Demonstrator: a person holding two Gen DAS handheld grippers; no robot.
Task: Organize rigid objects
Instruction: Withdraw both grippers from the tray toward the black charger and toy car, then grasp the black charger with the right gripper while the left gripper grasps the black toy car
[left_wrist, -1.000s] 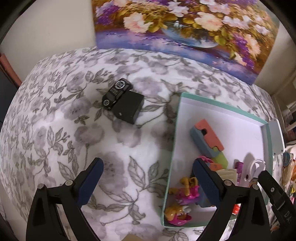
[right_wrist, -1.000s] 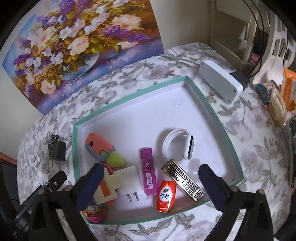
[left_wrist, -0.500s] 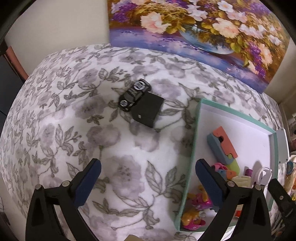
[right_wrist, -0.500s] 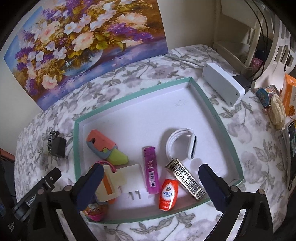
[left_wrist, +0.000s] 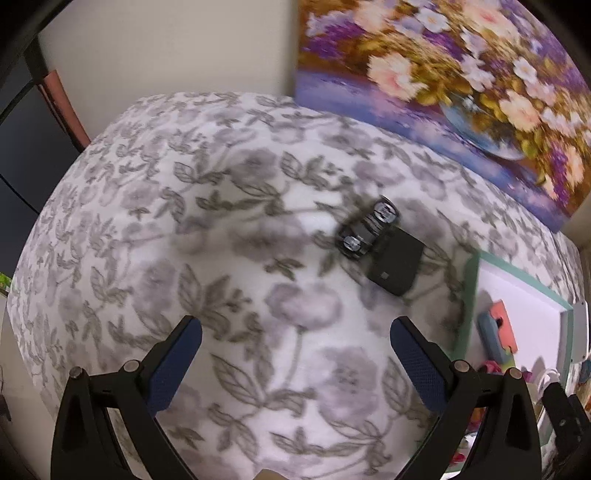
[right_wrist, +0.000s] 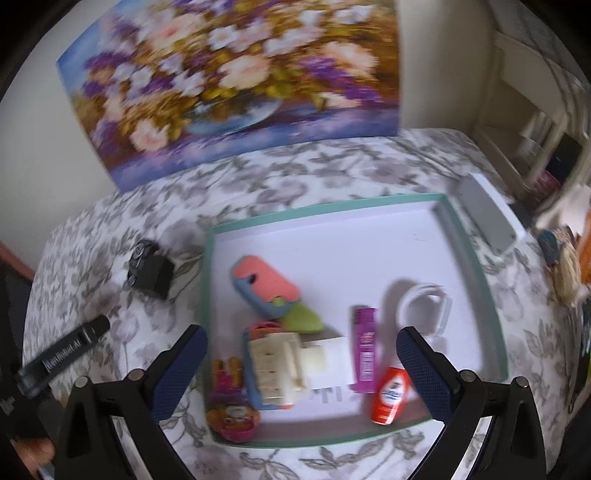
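Note:
A black toy car (left_wrist: 367, 230) lies against a black box (left_wrist: 397, 260) on the floral cloth, left of the teal-rimmed tray (left_wrist: 469, 295). Both also show in the right wrist view, car (right_wrist: 139, 254) and box (right_wrist: 154, 275). My left gripper (left_wrist: 295, 354) is open and empty, hovering over bare cloth short of them. My right gripper (right_wrist: 301, 354) is open and empty above the tray (right_wrist: 205, 288), which holds an orange-blue case (right_wrist: 264, 282), a purple lighter (right_wrist: 365, 347), a white band (right_wrist: 424, 306), a red bottle (right_wrist: 389, 397), a cream plug (right_wrist: 280, 365) and pink toys (right_wrist: 231, 406).
A flower painting (left_wrist: 443, 92) leans on the wall behind the table. A white box (right_wrist: 487, 214) and clutter (right_wrist: 565, 258) lie right of the tray. The left gripper's arm (right_wrist: 62, 358) shows at the right view's left edge.
My left gripper has swung left, away from the tray, so the car and box now sit upper right in its view. My right gripper has shifted left; the view is blurred by motion.

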